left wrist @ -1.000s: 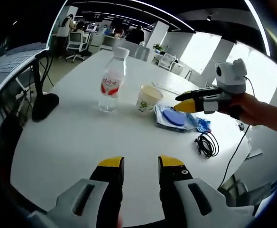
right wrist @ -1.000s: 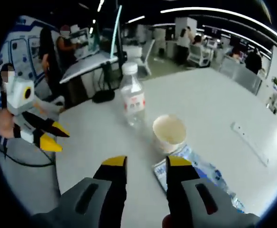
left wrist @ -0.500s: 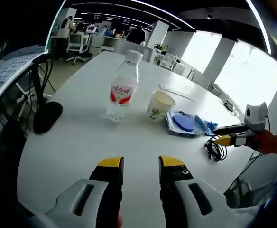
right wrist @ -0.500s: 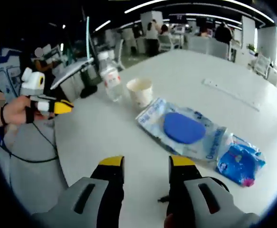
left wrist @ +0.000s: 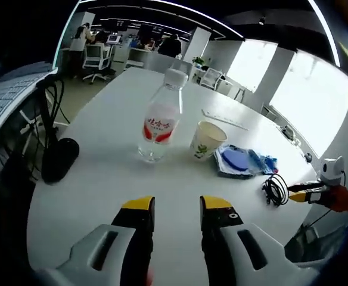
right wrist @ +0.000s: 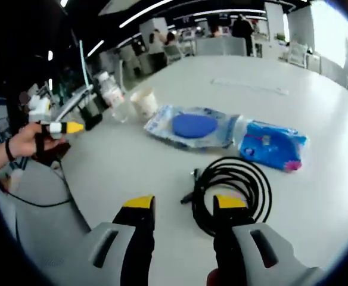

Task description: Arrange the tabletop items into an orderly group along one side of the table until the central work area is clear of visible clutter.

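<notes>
Clearly little is tidied: both hand-held grippers, right (right wrist: 183,205) and left (left wrist: 171,205), gape empty; coiled cable (right wrist: 233,192) lies at right's one o'clock, bottle (left wrist: 159,119), cup (left wrist: 206,140), packets (right wrist: 193,126) strewn mid-bench (left wrist: 102,179).

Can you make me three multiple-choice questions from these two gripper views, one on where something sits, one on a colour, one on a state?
1. Where does the coiled black cable lie?
A. just ahead of the right hand-held gripper
B. inside the paper cup
C. under the water bottle

2. What colour is the round pad in the clear packet?
A. red
B. blue
C. green

3. How does the water bottle stand?
A. lying on its side
B. upright, uncapped
C. upright, with its white cap on

Answers:
1. A: the right gripper view shows the coil on the table right in front of its jaws.
2. B: the pad shows blue through the wrapper.
3. C: it stands upright beside the paper cup, cap on.
</notes>
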Demonstrator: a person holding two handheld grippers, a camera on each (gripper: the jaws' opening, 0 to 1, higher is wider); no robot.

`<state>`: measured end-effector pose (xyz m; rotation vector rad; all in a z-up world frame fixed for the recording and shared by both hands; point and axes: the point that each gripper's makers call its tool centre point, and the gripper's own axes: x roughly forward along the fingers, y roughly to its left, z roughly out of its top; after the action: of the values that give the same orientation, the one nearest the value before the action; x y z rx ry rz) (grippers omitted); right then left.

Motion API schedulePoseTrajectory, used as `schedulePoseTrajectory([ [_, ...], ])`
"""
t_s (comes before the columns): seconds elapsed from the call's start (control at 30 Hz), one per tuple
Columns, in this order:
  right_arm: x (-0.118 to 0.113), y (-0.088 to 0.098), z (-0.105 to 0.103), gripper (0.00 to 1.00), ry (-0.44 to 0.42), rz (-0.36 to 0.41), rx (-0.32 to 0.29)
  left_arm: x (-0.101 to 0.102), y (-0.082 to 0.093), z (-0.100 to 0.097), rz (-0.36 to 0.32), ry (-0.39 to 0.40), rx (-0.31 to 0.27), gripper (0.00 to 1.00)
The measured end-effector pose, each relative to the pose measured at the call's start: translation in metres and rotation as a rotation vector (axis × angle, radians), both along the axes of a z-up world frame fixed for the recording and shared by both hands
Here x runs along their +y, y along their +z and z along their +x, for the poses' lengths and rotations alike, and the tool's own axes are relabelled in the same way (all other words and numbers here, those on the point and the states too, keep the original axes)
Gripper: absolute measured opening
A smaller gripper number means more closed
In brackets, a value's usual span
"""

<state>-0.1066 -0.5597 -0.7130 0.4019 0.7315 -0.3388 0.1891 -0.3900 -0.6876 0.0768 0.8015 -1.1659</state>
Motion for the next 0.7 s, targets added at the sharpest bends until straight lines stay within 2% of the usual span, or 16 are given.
schedulePoseTrajectory([
  [0.37, 0.003, -0.001, -0.027, 0.38, -0.102, 0.021, -0.02, -0.01, 0.007, 0.012, -0.003, -0.008, -0.022, 0.29],
  [0.43, 0.004, -0.002, -0.029, 0.39, -0.115, 0.026, -0.021, -0.012, 0.01, 0.014, -0.01, -0.007, -0.022, 0.29],
  [0.53, 0.005, 0.0, -0.032, 0.39, -0.173, 0.044, -0.059, -0.015, 0.013, 0.017, -0.013, -0.006, -0.029, 0.29],
  [0.7, 0.008, -0.002, -0.035, 0.41, -0.193, 0.056, -0.066, -0.024, 0.022, 0.026, -0.03, 0.004, -0.03, 0.3],
])
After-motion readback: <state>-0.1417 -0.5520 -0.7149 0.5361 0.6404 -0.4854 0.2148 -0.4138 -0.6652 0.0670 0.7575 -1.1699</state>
